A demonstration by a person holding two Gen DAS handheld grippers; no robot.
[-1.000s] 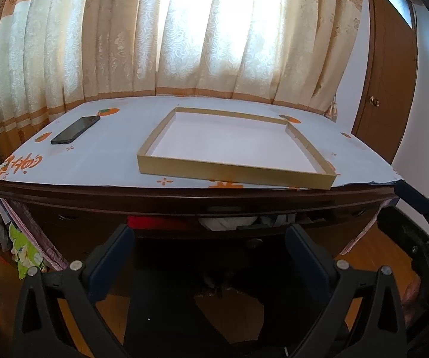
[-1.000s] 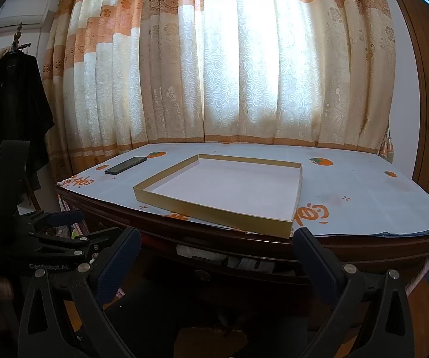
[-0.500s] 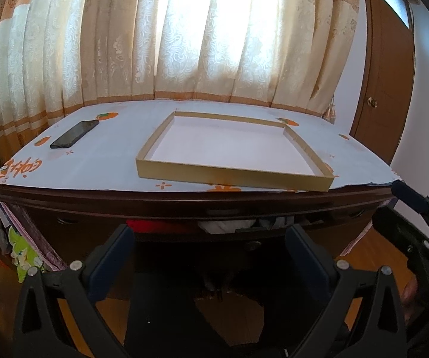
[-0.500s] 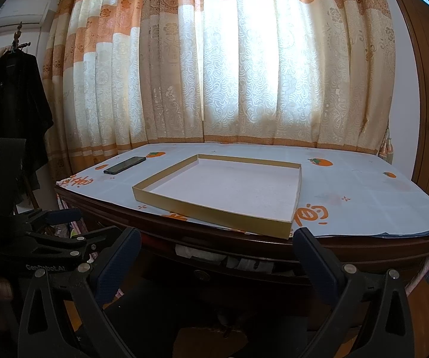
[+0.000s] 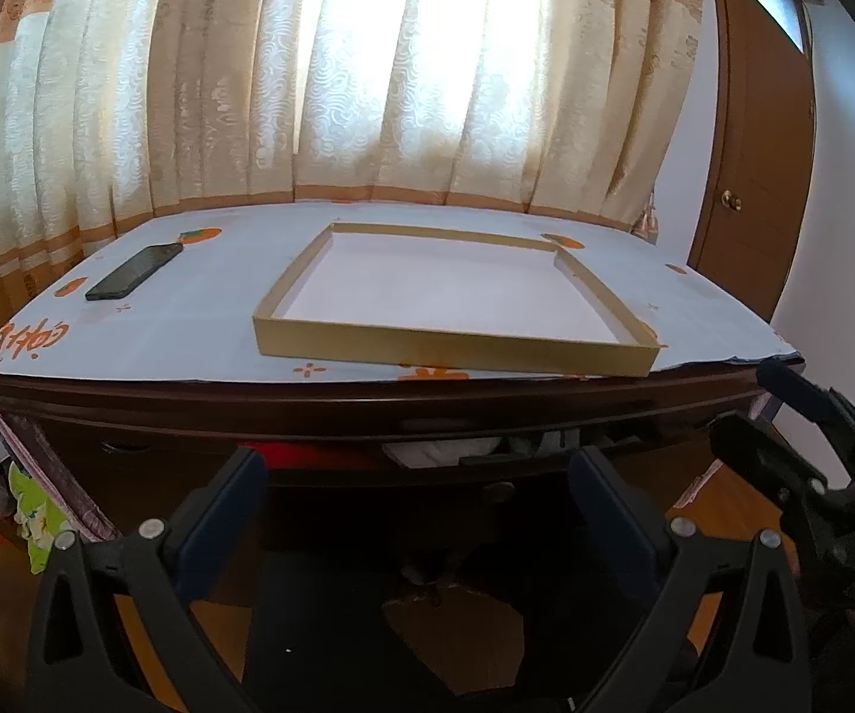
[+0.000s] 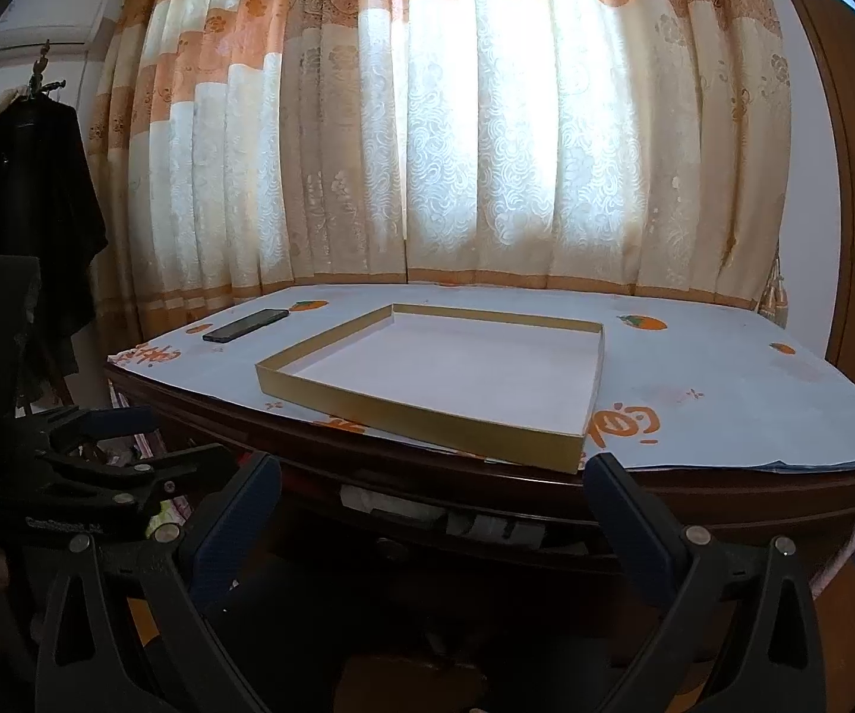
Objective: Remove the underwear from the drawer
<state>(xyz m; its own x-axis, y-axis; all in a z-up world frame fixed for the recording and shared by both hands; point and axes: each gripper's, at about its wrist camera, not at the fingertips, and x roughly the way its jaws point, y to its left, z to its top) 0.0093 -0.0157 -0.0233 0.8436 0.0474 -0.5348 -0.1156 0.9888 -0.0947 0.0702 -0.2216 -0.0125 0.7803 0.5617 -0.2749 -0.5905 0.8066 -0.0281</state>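
Both claws stood wide open and empty, the left claw [image 5: 415,469] and right claw [image 6: 433,475] level with the drawer [image 5: 486,451], which was open a crack under the counter [image 5: 189,321] edge. Pale underwear [image 5: 445,450] lay straight ahead of the left claw, slightly right; that claw seemed nearer.
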